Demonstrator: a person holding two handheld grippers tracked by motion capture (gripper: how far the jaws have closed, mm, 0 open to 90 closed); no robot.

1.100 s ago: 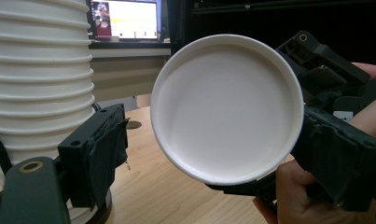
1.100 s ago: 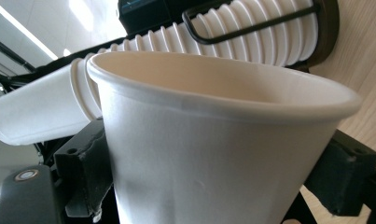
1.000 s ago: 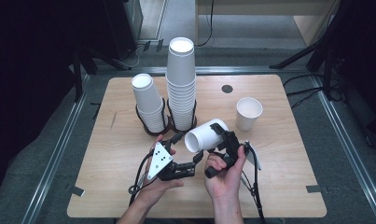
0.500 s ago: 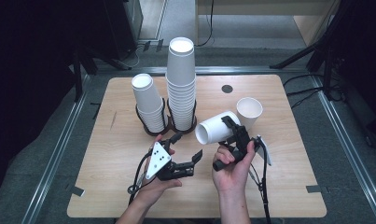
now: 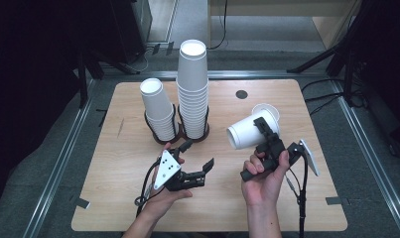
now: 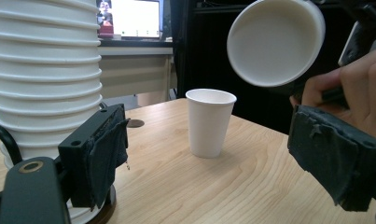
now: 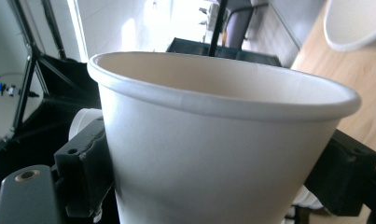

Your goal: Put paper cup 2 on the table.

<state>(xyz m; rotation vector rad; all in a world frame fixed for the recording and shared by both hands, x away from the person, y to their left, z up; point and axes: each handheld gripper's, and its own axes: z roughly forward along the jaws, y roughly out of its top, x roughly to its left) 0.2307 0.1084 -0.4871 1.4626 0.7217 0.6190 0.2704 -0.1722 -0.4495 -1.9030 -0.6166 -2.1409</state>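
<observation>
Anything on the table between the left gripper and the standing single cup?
Nothing. In the left gripper view, bare wood runs from the open left gripper to the standing paper cup; the right gripper's held cup hangs above, off the table.

A light wooden table [image 5: 138, 208] with rounded corners stands on grey floor [image 5: 53, 163] edged by metal rails [image 5: 58, 171]. Dark tripod legs [image 5: 331, 54] and black cables [image 5: 326, 94] lie around it — the left side is in deep shadow. Beyond, a lit screen [image 6: 134, 18] glows above a pale counter [image 6: 134, 49].
</observation>
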